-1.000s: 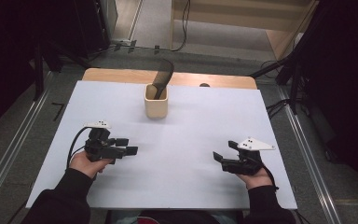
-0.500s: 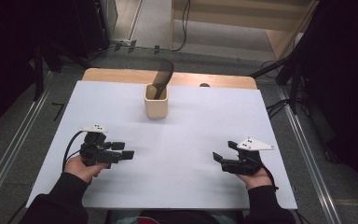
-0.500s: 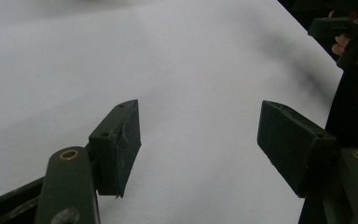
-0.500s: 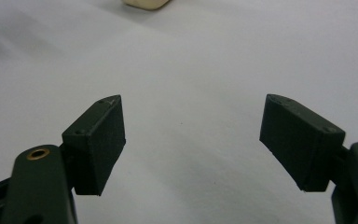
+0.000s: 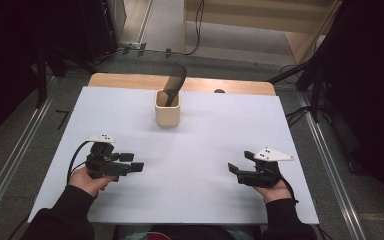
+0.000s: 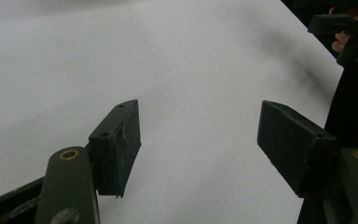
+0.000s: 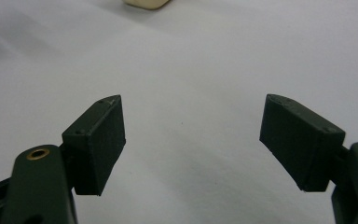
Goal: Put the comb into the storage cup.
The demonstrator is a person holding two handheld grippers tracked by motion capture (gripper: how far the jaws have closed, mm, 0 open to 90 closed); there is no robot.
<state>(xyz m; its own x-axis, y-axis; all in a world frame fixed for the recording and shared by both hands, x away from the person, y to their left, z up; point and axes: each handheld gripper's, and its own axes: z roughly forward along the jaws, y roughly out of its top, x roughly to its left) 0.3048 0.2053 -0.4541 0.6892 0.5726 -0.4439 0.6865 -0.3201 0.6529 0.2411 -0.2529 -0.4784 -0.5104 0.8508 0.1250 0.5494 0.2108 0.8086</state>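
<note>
Both tools held spread, empty: left tool [image 5: 136, 166], right tool [image 5: 233, 170]. Cup [image 5: 167, 108] with spatula [image 5: 173, 84] set well ahead; approach best kept level, jaws wide.

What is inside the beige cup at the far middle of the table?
A dark spatula-like utensil stands in the cup, its broad end rising above the rim. Its lower end and the cup's bottom are hidden by the wall.

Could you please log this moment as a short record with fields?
surface: white table
container: beige cup, upright, far centre
contents: black spatula standing in the cup, leaning right
left gripper: open, empty, low over near-left table
right gripper: open, empty, low over near-right table
contact: neither gripper touches the cup
</note>
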